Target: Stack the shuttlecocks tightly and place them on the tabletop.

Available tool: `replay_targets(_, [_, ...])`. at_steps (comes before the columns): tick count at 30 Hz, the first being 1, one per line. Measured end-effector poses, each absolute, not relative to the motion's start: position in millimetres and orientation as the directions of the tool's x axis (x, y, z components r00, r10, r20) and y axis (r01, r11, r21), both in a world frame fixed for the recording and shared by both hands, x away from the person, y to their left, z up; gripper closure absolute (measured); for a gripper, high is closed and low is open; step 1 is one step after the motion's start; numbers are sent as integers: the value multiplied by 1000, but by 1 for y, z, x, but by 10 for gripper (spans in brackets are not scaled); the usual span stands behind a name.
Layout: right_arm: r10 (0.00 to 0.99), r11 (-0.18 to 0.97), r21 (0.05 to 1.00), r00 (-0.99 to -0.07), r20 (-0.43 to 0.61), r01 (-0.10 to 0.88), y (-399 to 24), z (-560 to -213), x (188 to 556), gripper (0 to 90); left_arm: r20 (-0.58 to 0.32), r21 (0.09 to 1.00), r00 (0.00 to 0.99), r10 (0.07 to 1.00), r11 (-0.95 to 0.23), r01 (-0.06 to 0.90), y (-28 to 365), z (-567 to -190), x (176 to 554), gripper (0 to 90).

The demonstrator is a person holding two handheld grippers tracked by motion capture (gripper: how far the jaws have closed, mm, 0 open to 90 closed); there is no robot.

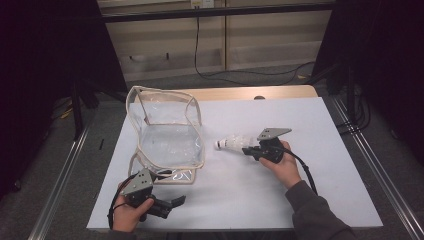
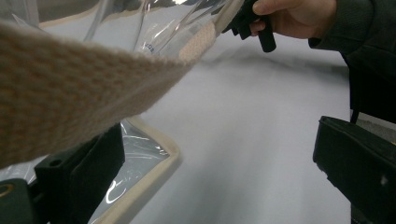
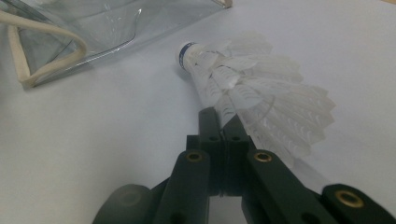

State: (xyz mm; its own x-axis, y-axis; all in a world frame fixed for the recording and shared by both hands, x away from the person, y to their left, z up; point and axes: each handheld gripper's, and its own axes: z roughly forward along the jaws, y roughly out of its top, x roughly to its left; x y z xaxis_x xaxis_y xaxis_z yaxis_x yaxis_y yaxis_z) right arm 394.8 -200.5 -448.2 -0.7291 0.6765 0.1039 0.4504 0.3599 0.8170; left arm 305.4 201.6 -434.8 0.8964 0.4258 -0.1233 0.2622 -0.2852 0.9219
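Clear bag [image 1: 167,132] with beige trim standing open at table [image 1: 280,200] left, nothing visible inside (reflections only). Right tool [image 1: 246,150] pressed together, pinching feathers of a shuttlecock [image 1: 231,143] just right of bag, cork end toward it. Left tool [image 1: 176,203] spread wide near bag's front edge, woven strap [image 2: 70,93] draped across one jaw.

The high view looks down on my whole counter [image 1: 310,165], while both tool cameras sit low and close, sharing the clear bag [image 1: 167,130].
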Motion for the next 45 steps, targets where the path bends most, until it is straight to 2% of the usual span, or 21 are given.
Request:
replay_targets(12, [693,353,815,-714,102,459,-205,-446,394,769,-125,921,897,425,-287,264,202,-435,305,22])
replay_targets(22, [700,309,813,-696,157,494,-206,-446,392,491,-125,921,896,426,-287,264,201,-435,305,21])
replay_targets(24, [704,299,815,-691,162,496,-204,-446,392,477,-124,921,896,426,-287,264,201,-435,305,21])
replay_targets(26, [708,290,814,-685,171,503,-202,-447,393,397,-124,921,897,425,-287,264,201,-435,305,21])
replay_targets(29, [712,289,810,-680,175,510,-198,-448,394,337,-125,921,897,424,-287,264,201,-435,305,21])
replay_targets(32, [711,289,807,-680,180,515,-194,-448,395,325,-125,921,897,424,-287,264,201,-435,305,21])
replay_targets(40, [721,280,799,-666,191,533,-185,-449,398,220,-126,921,897,423,-287,265,201,-435,305,22])
replay_targets(45, [725,280,794,-661,192,539,-181,-450,399,212,-125,921,897,423,-288,264,201,-435,305,22])
